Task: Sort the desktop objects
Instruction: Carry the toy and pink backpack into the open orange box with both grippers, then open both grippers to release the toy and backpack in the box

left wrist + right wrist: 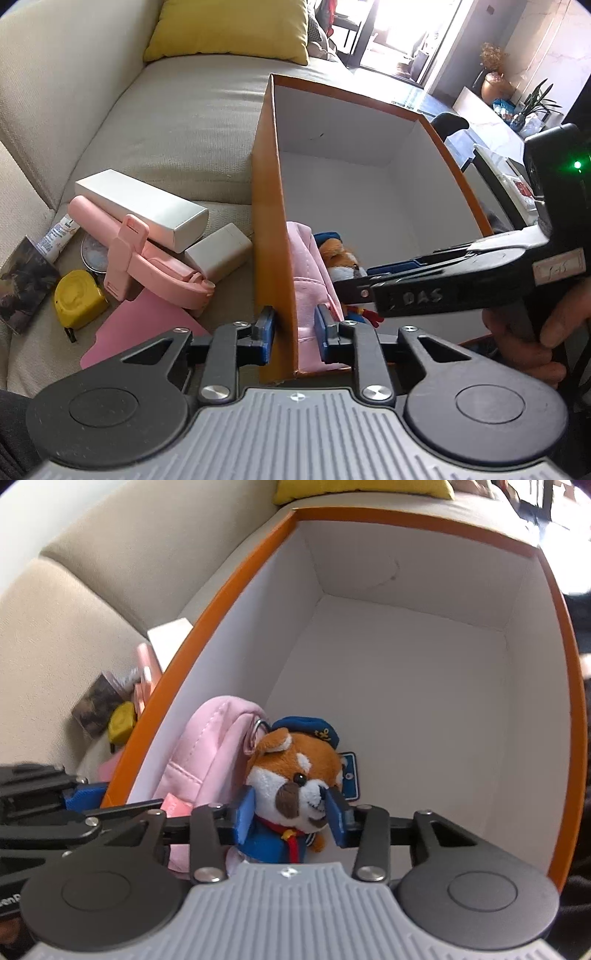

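An orange cardboard box (347, 92) (406, 518) with a white inside stands on a beige sofa. In its near left corner a pink fabric bag (306, 258) (207, 746) leans on the wall. Beside the bag sits a plush dog (291, 771) (338, 254) in a blue sailor cap. My left gripper (293, 326) (107, 801) straddles the box's near left wall, one pad outside and the other inside against the pink bag, shut on wall and bag. My right gripper (291, 814) (354, 280) reaches into the box, its blue pads touching both sides of the dog's head.
Left of the box on the sofa seat lie a long white carton (144, 206), a small white box (218, 253), a pink folding holder (147, 258), a yellow tape measure (75, 297), a pink card (147, 325), a tube (59, 236) and a dark booklet (22, 280). A yellow cushion (232, 29) rests behind.
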Demonstrator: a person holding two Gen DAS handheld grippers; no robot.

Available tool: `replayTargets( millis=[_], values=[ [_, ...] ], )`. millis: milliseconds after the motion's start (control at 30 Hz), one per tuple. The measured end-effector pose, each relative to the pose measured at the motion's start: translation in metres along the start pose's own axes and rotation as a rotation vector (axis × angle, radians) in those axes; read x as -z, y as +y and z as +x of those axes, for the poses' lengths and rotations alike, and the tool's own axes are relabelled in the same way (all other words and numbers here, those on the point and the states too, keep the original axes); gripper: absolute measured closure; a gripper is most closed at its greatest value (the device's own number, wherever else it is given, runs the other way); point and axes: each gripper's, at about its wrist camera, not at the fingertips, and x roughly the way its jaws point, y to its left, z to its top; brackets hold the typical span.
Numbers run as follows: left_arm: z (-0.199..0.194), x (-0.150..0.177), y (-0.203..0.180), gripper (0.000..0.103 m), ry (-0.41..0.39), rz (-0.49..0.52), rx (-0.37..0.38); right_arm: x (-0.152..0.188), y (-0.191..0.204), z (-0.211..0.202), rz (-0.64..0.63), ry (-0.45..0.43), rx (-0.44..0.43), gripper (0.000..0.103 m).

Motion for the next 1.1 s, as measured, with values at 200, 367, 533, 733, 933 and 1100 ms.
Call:
replayTargets(
  millis=[200,367,533,733,933,1100],
  values=[
    [-0.001,0.000,0.003,0.078,-0.001,-0.015,0.011,0.000,0.008,0.011,-0.028,0.006,0.018,0.059],
    [-0.004,0.000,0.006,0.078,-0.014,-0.044,0.028,0.003,0.007,0.003,-0.015,-0.019,0.022,0.054],
    [-0.015,0.000,0.010,0.075,-0.036,-0.053,0.018,0.009,0.008,-0.006,-0.005,-0.038,0.041,0.052],
    [-0.041,0.007,0.020,0.068,-0.097,-0.069,0.024,0.013,0.015,-0.022,0.019,-0.096,0.078,0.050],
    [-0.069,0.017,0.040,0.068,-0.133,-0.081,-0.039,0.015,0.023,-0.042,-0.013,-0.159,0.117,0.042],
    [-0.093,0.025,0.069,0.068,-0.161,-0.099,-0.131,0.013,0.034,-0.059,-0.052,-0.253,0.124,0.042]
  ],
)
